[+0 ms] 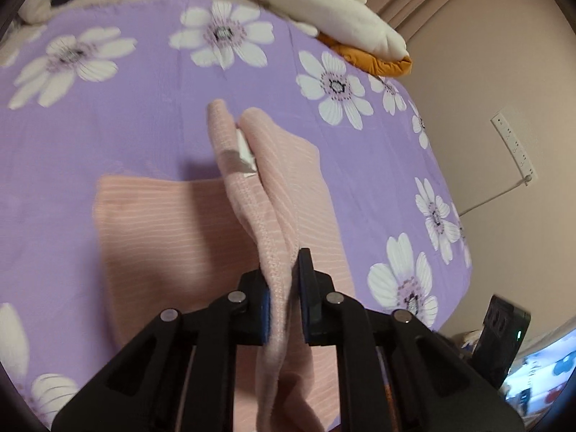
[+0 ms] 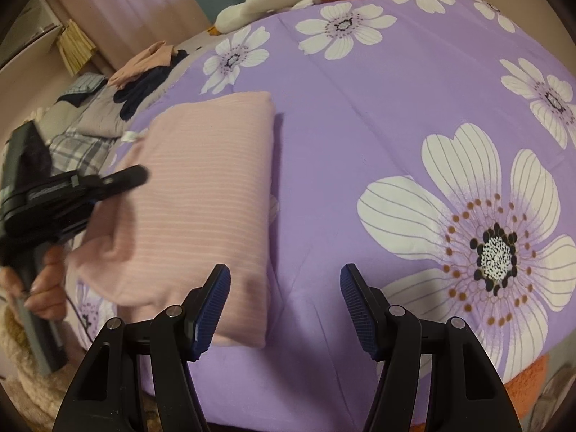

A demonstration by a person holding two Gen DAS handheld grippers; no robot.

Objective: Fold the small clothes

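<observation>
A pink striped garment (image 1: 162,223) lies on the purple flowered bedspread (image 1: 144,108). One edge of it rises in a ridge between the jaws of my left gripper (image 1: 284,273), which is shut on that edge. A white label (image 1: 244,154) shows inside the lifted fold. In the right wrist view the garment (image 2: 205,194) is a folded rectangle, and the left gripper (image 2: 129,178), held by a hand (image 2: 43,280), grips its left side. My right gripper (image 2: 284,280) stands open above the bedspread (image 2: 360,126), just right of the garment's near corner, with nothing between its fingers.
A white and orange plush toy (image 1: 324,10) lies along the bed's far edge. A heap of other clothes (image 2: 144,68) sits at the far left of the bed. A power strip (image 1: 514,144) hangs on the wall to the right.
</observation>
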